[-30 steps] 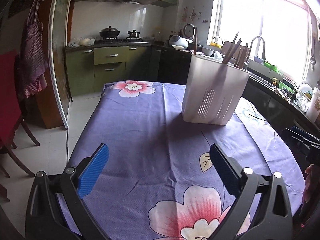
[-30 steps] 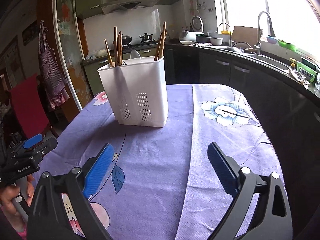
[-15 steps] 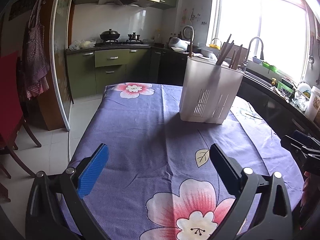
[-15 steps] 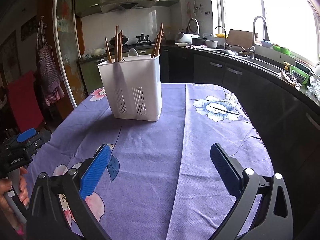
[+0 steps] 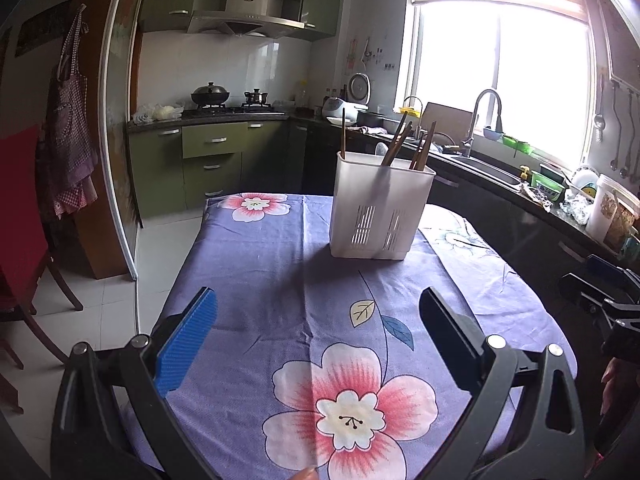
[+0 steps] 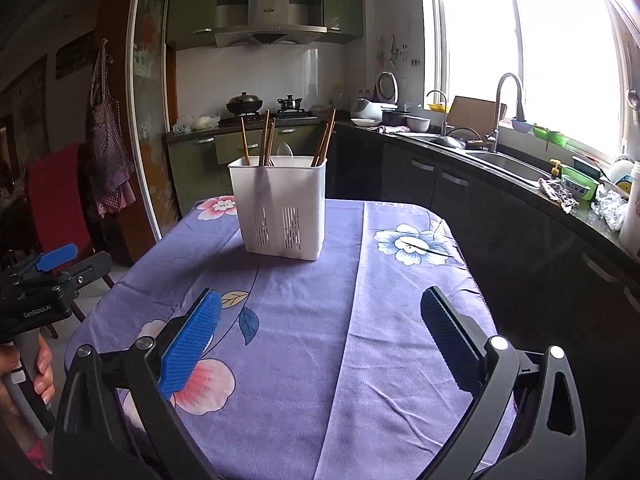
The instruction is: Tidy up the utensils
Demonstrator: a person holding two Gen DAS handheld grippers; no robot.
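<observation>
A white plastic utensil holder (image 5: 380,208) stands upright on the far part of the table with the purple flowered cloth (image 5: 280,280). Several wooden chopsticks (image 5: 400,138) and a white spoon stick out of its top. It also shows in the right wrist view (image 6: 282,208), with the chopsticks (image 6: 266,142) and the spoon (image 6: 285,153). My left gripper (image 5: 318,312) is open and empty, low over the near end of the table. My right gripper (image 6: 320,312) is open and empty too, well short of the holder.
A dark counter with sink and tap (image 6: 508,120) runs along the right under the window. A stove with pots (image 5: 224,100) stands at the back. A red chair (image 5: 24,216) is left of the table. The left gripper shows at the left edge of the right wrist view (image 6: 48,280).
Both grippers have drawn back from the holder and risen a little, so it looks smaller and farther. Both stayed open and empty.
</observation>
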